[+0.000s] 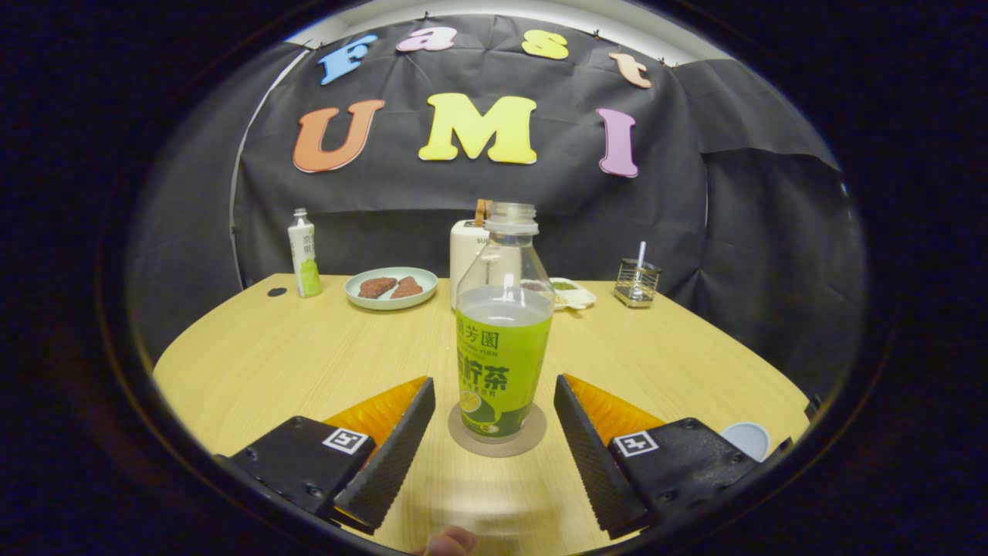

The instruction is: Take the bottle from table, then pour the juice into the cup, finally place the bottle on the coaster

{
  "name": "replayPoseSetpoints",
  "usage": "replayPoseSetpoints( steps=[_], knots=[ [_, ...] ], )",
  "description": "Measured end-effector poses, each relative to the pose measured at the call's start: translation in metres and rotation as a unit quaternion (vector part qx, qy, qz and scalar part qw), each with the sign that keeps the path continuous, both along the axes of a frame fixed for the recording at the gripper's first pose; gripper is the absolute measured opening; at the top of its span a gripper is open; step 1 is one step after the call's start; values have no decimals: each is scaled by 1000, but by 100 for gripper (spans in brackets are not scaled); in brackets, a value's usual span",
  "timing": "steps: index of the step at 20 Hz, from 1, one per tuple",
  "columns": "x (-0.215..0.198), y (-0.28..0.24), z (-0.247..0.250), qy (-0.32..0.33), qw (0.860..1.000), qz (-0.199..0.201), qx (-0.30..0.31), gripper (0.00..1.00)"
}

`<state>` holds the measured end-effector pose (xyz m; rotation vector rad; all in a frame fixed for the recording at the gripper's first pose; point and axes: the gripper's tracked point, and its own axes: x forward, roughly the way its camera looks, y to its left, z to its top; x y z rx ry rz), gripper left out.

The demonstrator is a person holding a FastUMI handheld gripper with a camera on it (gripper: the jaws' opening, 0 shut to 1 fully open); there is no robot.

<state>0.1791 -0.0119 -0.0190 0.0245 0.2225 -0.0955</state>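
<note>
A pale wooden bench (270,363) carries an uncapped bottle (502,340), partly full of green juice, upright on a round coaster (531,436). The gripper (494,405) has its jaws released, one either side, apart from it. Behind, a plate (363,297) holds two brown pieces.

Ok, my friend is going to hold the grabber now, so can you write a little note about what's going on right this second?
Gripper: open, its jaws stand apart on either side of the bottle, touching nothing.
Bottle: upright on the coaster, between the jaws, cap off, still partly full of green juice.
Cup: on the table, off to the right beside the gripper; what is inside it can't be seen.
Done: bottle is set on the coaster. Whether juice was poured can't be told.
Left: likely just pull the gripper back, without bumping the bottle.
</note>
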Motion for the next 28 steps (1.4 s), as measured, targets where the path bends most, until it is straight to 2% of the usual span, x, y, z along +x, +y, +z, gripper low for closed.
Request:
replayPoseSetpoints(
  steps=[5, 10, 14, 18, 22, 28],
  knots=[
    [-56, -4, 19, -39, 999, -10, -25, 100],
    [-107, 0, 39, -78, 997, -13, -22, 100],
    [-137, 16, 45, -102, 995, 5, -6, 100],
    [-149, 31, 46, -117, 993, 19, 1, 100],
    [-153, 44, 49, -132, 990, 35, -18, 100],
    [-153, 57, 49, -142, 989, 46, 2, 100]
  ],
)
